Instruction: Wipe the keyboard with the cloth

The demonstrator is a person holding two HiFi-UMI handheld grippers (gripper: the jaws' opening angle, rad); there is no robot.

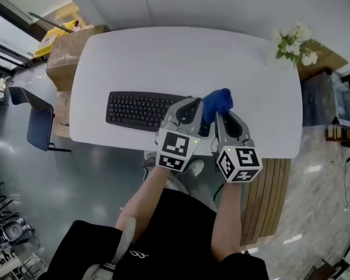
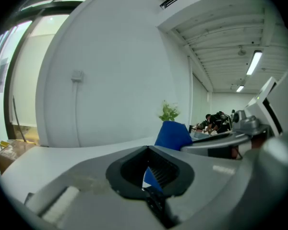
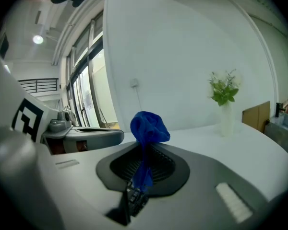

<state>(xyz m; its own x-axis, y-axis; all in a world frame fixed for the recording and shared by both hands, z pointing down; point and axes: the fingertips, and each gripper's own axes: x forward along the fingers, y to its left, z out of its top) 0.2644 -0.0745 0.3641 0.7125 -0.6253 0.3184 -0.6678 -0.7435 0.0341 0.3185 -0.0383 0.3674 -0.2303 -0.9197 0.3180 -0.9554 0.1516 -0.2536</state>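
A black keyboard lies on the white table, left of centre and close to the front edge. My right gripper is shut on a blue cloth; the cloth bunches up above the jaws and a strip of it runs down between the pads. My left gripper sits just to the left, over the keyboard's right end, with its jaws together. A thin blue sliver shows in its pad gap. The cloth also rises just beyond it.
A white vase of flowers stands at the table's far right. Cardboard boxes and a blue chair are at the left. A dark cabinet and a wooden slatted bench are at the right.
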